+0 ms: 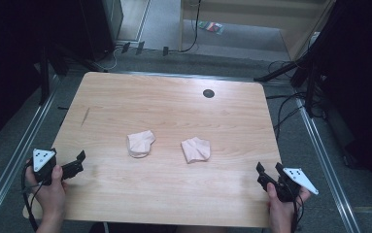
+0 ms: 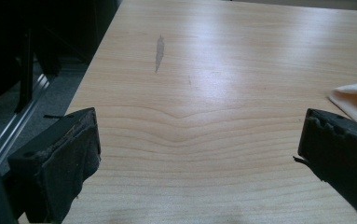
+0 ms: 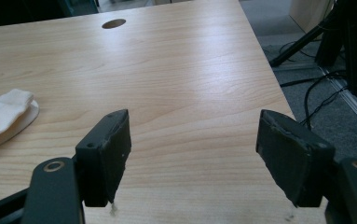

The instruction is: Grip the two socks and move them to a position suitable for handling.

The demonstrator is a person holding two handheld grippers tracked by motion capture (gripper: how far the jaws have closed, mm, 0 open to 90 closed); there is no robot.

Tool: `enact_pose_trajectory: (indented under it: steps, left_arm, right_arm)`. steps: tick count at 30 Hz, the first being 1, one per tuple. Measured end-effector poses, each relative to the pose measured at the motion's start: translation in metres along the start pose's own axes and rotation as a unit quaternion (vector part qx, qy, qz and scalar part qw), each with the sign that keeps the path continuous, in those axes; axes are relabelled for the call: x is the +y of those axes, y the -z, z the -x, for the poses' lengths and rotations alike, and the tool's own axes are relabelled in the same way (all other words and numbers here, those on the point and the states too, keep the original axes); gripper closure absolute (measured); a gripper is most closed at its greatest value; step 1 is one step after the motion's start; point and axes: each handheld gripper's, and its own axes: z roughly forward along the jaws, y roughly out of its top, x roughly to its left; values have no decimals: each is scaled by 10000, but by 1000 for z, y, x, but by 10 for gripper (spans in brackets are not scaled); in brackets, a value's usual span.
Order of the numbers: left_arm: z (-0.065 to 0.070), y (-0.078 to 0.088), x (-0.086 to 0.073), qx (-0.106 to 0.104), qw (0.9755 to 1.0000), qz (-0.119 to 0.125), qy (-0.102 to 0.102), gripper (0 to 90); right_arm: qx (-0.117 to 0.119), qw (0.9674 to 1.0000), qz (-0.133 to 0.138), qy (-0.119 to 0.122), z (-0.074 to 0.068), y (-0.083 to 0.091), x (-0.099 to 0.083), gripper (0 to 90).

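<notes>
Two small pale pink folded cloths lie near the middle of the wooden table (image 1: 174,194): one on the left (image 1: 140,142) and one on the right (image 1: 196,149). My left gripper (image 1: 75,165) rests at the table's left front edge, held by a hand, jaws wide open and empty. In the left gripper view (image 2: 199,149) a corner of a pale cloth (image 2: 355,98) shows just past the right-hand jaw. My right gripper (image 1: 268,174) sits at the right front edge, also open and empty. The right gripper view (image 3: 192,154) has a cloth (image 3: 3,116) at far left.
A dark round hole (image 1: 208,93) sits near the table's far edge. A grey streak (image 1: 85,116) marks the wood at left. Cables and dark stands (image 1: 300,97) crowd the floor to the right, and metal rails run along both sides.
</notes>
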Motion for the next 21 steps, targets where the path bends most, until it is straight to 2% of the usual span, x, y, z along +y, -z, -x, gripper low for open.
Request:
enact_pose_trajectory:
  steps: [1, 4, 7, 8, 9, 10, 12, 15, 16, 18, 19, 20, 21]
  left_arm:
    - [0, 0, 0, -15, 10000, -27, -17, 0]
    - [0, -1, 0, -100, 9999, -76, 10, 0]
    - [1, -2, 1, -60, 9999, -108, -33, 0]
    - [1, -2, 1, -37, 9999, -138, -61, 0]
    - [2, -3, 1, -18, 9999, -140, -83, 0]
    - [4, -3, 1, -29, 9998, -163, -145, 0]
    - [5, -3, 1, -53, 9997, -177, -189, 0]
    - [7, -2, 1, -60, 9994, -184, -299, 0]
    - [7, -3, 1, -69, 9993, -191, -309, 0]
    - [6, -3, 1, -77, 9993, -199, -304, 0]
    - [6, -3, 1, -77, 9993, -199, -304, 0]
    - [6, -3, 1, -88, 9993, -229, -293, 0]
    - [7, -4, 1, -88, 9992, -239, -297, 0]
  right_arm:
    - [-17, 10000, -17, -24, 0, 0, 1, 278]
    - [29, 9999, -6, 158, -4, 1, 6, 331]
    - [150, 9996, -2, 243, -9, 2, 11, 338]
    - [166, 9993, 4, 333, -18, 3, 17, 348]
    - [166, 9993, 4, 333, -18, 3, 17, 348]
    - [263, 9989, 17, 386, -28, 4, 23, 348]
    - [299, 9987, 11, 407, -32, 4, 26, 346]
    - [544, 9975, 6, 461, -51, 5, 37, 347]
    - [691, 9962, -63, 520, -64, 4, 43, 345]
    - [818, 9950, -112, 564, -79, 3, 48, 321]
    - [818, 9950, -112, 564, -79, 3, 48, 321]
    - [942, 9933, -92, 665, -94, 1, 52, 316]
    - [975, 9925, -97, 727, -99, -1, 54, 317]
